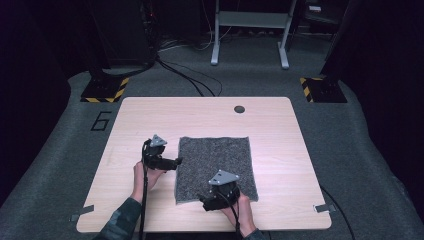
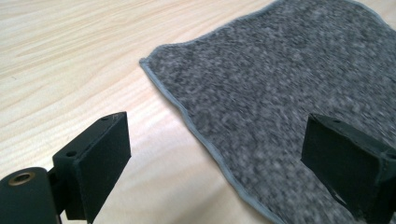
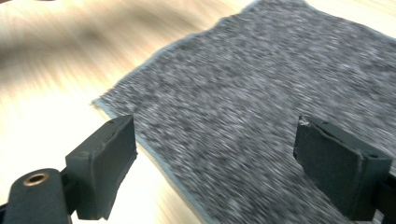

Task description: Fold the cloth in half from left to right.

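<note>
A grey speckled cloth (image 1: 215, 167) lies flat in the middle of the light wooden table (image 1: 280, 125). My left gripper (image 1: 176, 162) hovers at the cloth's left edge, pointing right. In the left gripper view it (image 2: 217, 156) is open, its jaws standing wide over the hemmed edge of the cloth (image 2: 289, 88) with nothing between them. My right gripper (image 1: 206, 201) sits at the cloth's near edge, held by a hand. In the right gripper view it (image 3: 215, 163) is open above the cloth (image 3: 252, 107), jaws wide apart and empty.
A small dark round hole (image 1: 239, 109) marks the table's far side. Grey carpet surrounds the table, with a metal frame (image 1: 250, 30) and cables behind. Strips of tape (image 1: 325, 208) sit at the table's near corners.
</note>
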The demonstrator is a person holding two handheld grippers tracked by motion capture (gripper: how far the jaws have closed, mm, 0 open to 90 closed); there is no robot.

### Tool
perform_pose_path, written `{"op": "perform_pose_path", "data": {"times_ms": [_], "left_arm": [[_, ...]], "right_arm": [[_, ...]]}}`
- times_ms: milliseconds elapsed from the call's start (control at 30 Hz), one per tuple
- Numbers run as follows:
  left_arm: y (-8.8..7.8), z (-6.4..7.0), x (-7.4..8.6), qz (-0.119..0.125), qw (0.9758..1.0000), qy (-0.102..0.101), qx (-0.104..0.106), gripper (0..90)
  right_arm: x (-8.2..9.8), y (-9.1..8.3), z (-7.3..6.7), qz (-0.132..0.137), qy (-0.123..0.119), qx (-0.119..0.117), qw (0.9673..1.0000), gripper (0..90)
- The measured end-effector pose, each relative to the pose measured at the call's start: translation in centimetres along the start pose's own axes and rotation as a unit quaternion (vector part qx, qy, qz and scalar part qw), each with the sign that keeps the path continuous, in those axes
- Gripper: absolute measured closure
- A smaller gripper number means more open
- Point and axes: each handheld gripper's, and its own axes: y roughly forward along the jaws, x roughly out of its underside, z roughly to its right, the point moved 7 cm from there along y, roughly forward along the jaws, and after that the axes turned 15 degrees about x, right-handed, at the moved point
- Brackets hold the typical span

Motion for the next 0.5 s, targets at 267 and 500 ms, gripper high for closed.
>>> {"op": "perform_pose_path", "data": {"times_ms": [267, 500], "left_arm": [[1.4, -1.8, -1.3, 0.006, 0.9997, -0.021, 0.001, 8.9], [3.3, -3.1, -2.5, 0.0, 0.9996, -0.028, -0.008, 10.7]], "right_arm": [[-1.0, 1.1, -2.5, 0.0, -0.01, -0.013, 0.9999, 14.4], [-1.6, 2.4, -5.0, -0.011, -0.024, -0.026, 0.9993, 19.6]]}}
